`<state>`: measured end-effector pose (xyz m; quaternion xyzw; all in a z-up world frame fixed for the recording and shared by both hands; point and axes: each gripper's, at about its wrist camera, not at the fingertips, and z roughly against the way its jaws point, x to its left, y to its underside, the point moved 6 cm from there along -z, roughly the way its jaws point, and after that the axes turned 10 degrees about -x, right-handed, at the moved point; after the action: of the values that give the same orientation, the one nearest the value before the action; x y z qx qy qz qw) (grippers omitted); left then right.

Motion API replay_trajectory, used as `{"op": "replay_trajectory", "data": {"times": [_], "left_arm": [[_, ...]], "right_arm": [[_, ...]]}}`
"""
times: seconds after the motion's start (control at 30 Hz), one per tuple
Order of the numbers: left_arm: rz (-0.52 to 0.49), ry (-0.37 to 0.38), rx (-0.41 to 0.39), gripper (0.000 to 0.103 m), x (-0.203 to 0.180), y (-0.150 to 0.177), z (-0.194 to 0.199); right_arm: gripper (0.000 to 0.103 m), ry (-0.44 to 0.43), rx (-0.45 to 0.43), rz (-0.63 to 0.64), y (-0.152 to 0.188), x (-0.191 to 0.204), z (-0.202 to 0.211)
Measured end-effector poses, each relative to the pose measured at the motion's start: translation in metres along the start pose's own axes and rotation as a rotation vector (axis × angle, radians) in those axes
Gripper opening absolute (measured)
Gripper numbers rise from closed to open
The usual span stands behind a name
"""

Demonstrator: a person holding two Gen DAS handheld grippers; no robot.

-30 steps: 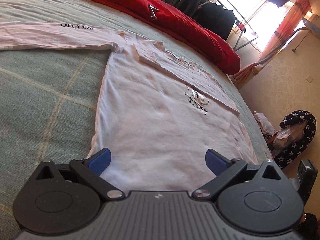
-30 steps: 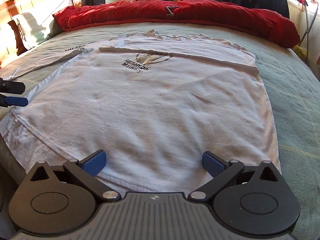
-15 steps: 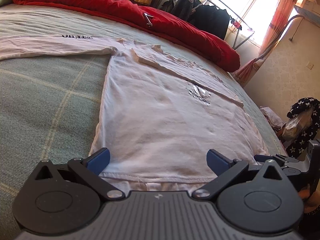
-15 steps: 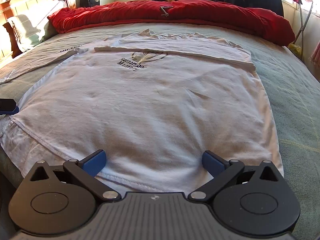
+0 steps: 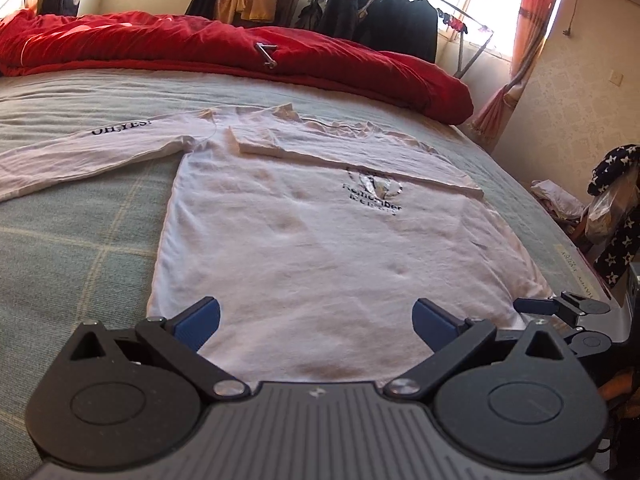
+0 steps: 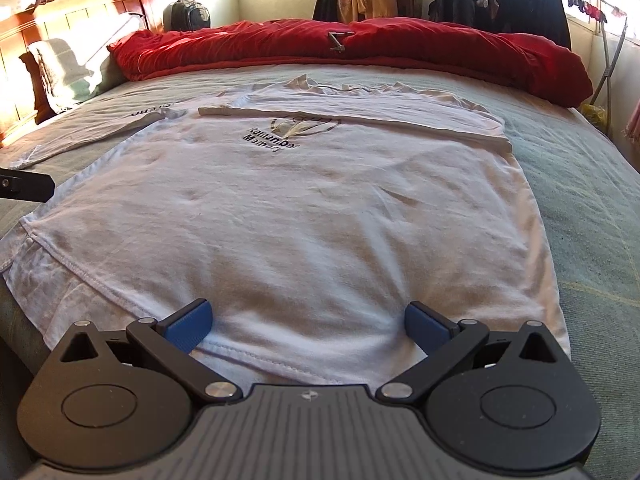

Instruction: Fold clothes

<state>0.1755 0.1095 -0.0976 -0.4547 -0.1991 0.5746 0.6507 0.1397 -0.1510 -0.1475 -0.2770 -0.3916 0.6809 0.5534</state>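
A white long-sleeved shirt [image 5: 320, 248] lay flat, print upward, on the green bed [image 5: 72, 248], its hem at the near edge. One sleeve was folded across the chest; the other extended toward the headboard. Left gripper [image 5: 316, 320] and right gripper [image 6: 306, 322] both stood wide apart over the hem, holding nothing. A red duvet [image 6: 360, 48] lined the far edge.

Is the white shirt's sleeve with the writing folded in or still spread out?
Spread out: the printed sleeve lies straight on the bed, beside the shirt.

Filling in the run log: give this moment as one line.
stage: pre-grasp at hem | left gripper: open | right gripper: open | white long-sleeve shirt: flat on bed, one sleeve folded across chest, other outstretched
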Motion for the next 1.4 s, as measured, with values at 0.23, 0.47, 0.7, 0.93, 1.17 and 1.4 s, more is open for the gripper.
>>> {"op": "replay_trajectory", "data": {"times": [0.23, 0.47, 0.7, 0.93, 1.17, 1.4], "left_arm": [[-0.038, -0.02, 0.04, 0.1, -0.007, 0.023, -0.012], [-0.065, -0.025, 0.022, 0.099, -0.006, 0.022, 0.006], [0.089, 0.007, -0.072, 0.093, 0.019, -0.015, 0.015], [0.445, -0.032, -0.22, 0.085, 0.114, -0.059, 0.025], [0.86, -0.204, -0.384, 0.059, 0.25, -0.052, 0.05], [1.121, -0.333, -0.456, 0.055, 0.329, -0.01, 0.055]], "right_arm": [[0.103, -0.011, -0.005, 0.0, 0.001, -0.001, 0.001], [0.103, -0.003, -0.006, 0.005, 0.001, 0.0, 0.001], [0.103, 0.0, -0.014, 0.009, 0.001, 0.0, 0.002], [0.103, -0.026, 0.009, -0.056, -0.017, -0.003, 0.009], [0.103, -0.061, -0.031, -0.094, -0.04, 0.004, 0.008], [0.103, -0.094, 0.034, -0.09, -0.04, 0.017, -0.015]]}}
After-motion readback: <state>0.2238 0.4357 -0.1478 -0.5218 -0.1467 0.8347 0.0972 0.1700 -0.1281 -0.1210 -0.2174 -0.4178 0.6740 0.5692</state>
